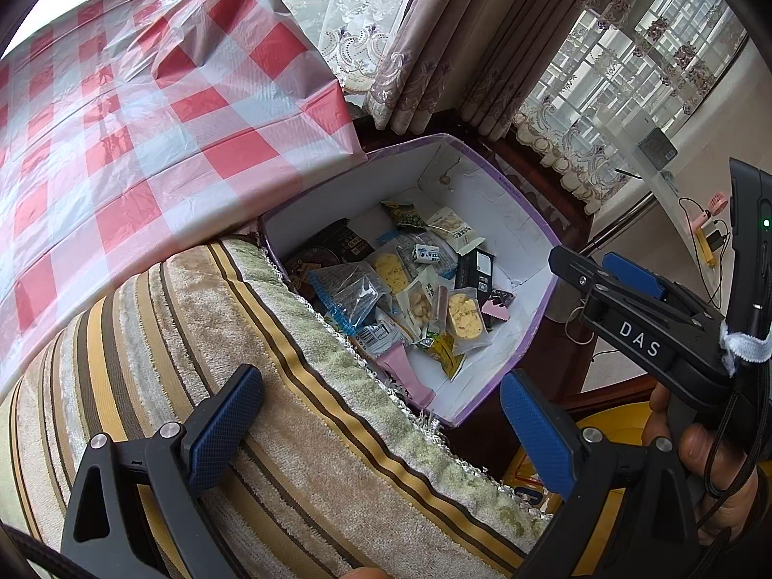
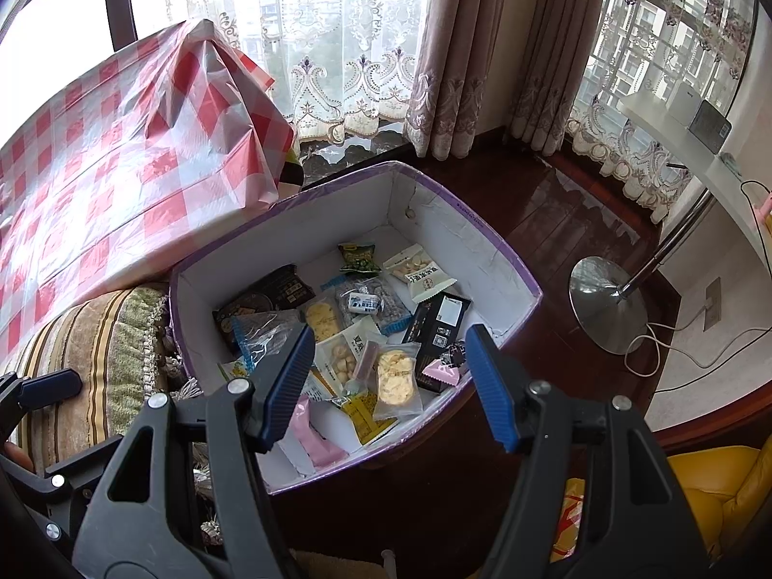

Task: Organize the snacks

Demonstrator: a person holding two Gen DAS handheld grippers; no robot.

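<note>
Both tools hung with jaws apart and nothing between them: left tool (image 1: 381, 427) above a plush striped cushion (image 1: 231, 386), right tool (image 2: 391, 381) above the box. The box (image 2: 487, 251), purple-rimmed cardboard lined in creased white, sat beside the cushion on the dark glossy wood floor (image 2: 569, 222). Inside lay the snacks (image 2: 362, 337), crinkly clear and foil packets heaped loosely. A red-and-white checked plastic cloth (image 1: 120, 120) covered the desk; lace curtains (image 2: 347, 72) hung behind.

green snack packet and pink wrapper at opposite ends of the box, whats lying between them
In the right wrist view, a heap of packets fills the box between the green packet and the pink wrapper: round yellow crackers and a nut pouch.
</note>
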